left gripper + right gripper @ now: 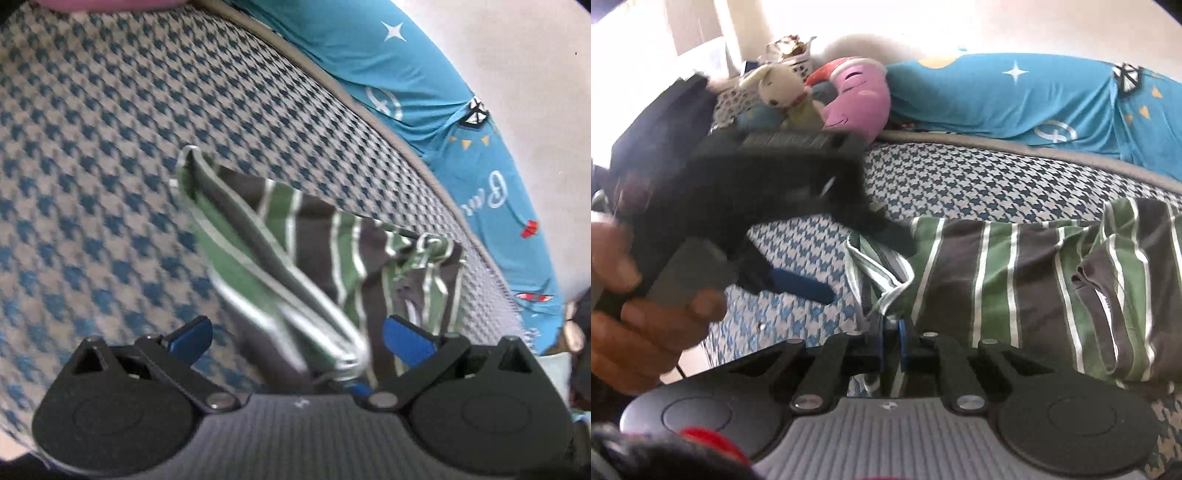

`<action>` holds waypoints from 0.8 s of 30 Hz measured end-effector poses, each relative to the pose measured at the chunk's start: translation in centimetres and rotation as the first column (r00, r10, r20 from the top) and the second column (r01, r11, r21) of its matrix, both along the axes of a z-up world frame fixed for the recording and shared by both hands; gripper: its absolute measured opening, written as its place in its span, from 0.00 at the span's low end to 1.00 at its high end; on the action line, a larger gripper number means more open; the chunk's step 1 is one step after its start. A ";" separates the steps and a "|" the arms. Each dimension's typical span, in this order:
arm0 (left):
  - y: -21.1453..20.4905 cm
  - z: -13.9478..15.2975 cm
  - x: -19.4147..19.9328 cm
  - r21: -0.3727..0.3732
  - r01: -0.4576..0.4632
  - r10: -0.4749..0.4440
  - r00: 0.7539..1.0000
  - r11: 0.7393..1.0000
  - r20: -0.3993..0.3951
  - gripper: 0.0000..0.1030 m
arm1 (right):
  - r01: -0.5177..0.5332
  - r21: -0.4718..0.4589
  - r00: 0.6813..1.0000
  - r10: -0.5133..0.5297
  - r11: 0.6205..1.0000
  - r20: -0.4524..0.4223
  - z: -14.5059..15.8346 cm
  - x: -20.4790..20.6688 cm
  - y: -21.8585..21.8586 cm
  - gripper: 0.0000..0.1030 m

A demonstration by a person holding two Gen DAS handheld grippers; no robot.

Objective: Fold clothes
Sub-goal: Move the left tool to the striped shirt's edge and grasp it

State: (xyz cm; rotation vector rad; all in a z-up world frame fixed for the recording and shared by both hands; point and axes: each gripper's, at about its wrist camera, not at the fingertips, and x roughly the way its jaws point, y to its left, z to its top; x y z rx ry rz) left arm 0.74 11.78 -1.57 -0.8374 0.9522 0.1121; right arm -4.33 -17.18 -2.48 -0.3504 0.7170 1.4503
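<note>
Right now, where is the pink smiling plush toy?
In the right wrist view, the pink smiling plush toy lies upper centre, between the cream stuffed rabbit and the blue star-printed bedding.

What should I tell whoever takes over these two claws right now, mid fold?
Left claw: open, a fold of the striped shirt lies loose between its blue fingers.
Right claw: shut on the shirt's near edge.
Shirt lies rumpled on the houndstooth bed cover, collar showing, partly doubled over.
Blue bedding and plush toys sit behind it.
Done: one rough fold, at most.
Left: regrip with the left claw, flatten, finish folding.
</note>
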 end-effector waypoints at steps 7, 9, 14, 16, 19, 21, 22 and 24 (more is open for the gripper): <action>-0.2 0.3 0.4 -0.030 0.002 -0.002 1.000 1.000 0.012 1.00 | -0.042 -0.015 0.997 0.043 0.999 0.059 -0.5 0.0 0.1 0.32; -0.1 0.3 0.4 -0.031 -0.001 0.001 1.000 1.000 0.013 1.00 | -0.054 -0.016 0.996 0.055 0.998 0.072 -0.7 -0.1 0.0 0.33; 0.6 0.4 0.1 -0.031 -0.025 0.025 1.000 0.999 0.007 1.00 | -0.028 -0.021 0.997 0.030 0.999 0.068 -1.5 0.3 0.2 0.33; 0.8 0.4 0.0 -0.027 -0.032 0.032 0.999 0.999 0.006 1.00 | -0.016 -0.015 0.999 0.017 1.000 0.046 -1.7 0.8 0.9 0.33; 1.2 0.4 -0.1 -0.028 -0.040 0.040 0.999 0.999 0.002 1.00 | 0.008 -0.010 1.000 -0.008 1.000 -0.001 -2.0 1.6 1.9 0.33; 1.6 0.4 -0.4 -0.028 -0.047 0.047 0.999 0.999 -0.001 1.00 | 0.030 -0.007 0.999 -0.030 1.000 -0.036 -2.2 2.1 2.2 0.33; 1.9 0.5 -0.6 -0.027 -0.051 0.051 0.999 0.998 -0.003 1.00 | 0.041 -0.005 0.998 -0.041 0.999 -0.052 -2.3 2.3 2.4 0.33; 2.2 0.5 -0.6 -0.022 -0.059 0.059 0.998 0.998 -0.007 1.00 | 0.052 0.003 0.996 -0.052 0.999 -0.068 -2.4 2.5 2.5 0.27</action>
